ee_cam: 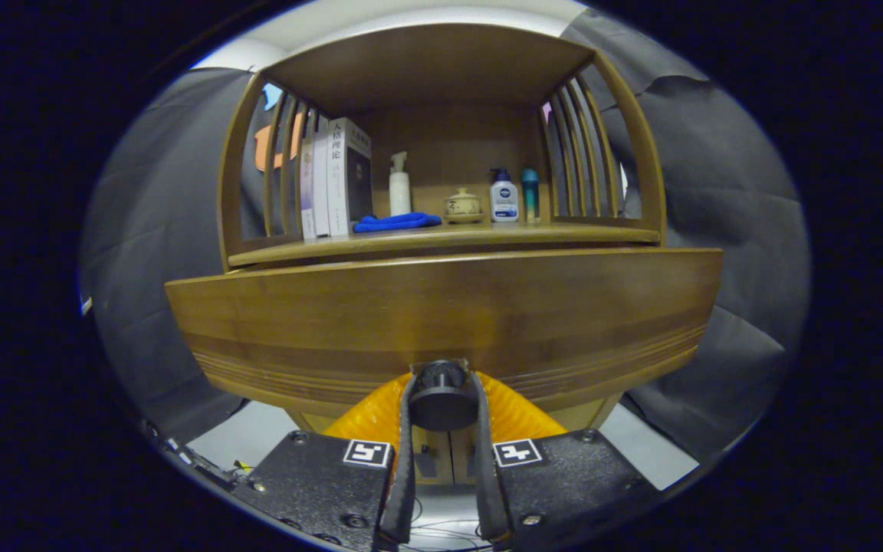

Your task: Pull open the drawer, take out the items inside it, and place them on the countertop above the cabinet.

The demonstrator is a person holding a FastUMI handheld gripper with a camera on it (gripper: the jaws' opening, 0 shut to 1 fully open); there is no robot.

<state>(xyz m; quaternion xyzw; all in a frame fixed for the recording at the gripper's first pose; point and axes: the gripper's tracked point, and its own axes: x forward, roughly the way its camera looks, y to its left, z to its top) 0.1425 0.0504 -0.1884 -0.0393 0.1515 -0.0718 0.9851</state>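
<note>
I am pinching the round drawer knob [441,397] between both fingers of the hand-held gripper [442,410]; the wooden drawer front [441,322] is lying straight ahead, so I am expecting a pull directly toward me.

The claw [442,399] is clamped on the round dark knob [442,395] of the wooden drawer [441,322], a finger pressing each side, while on the table [441,239] beyond stand books [336,176] at the left, a blue cloth [395,222], a white pump bottle [399,184], a small lidded pot [463,205] and two bottles [504,197] at the right.
</note>
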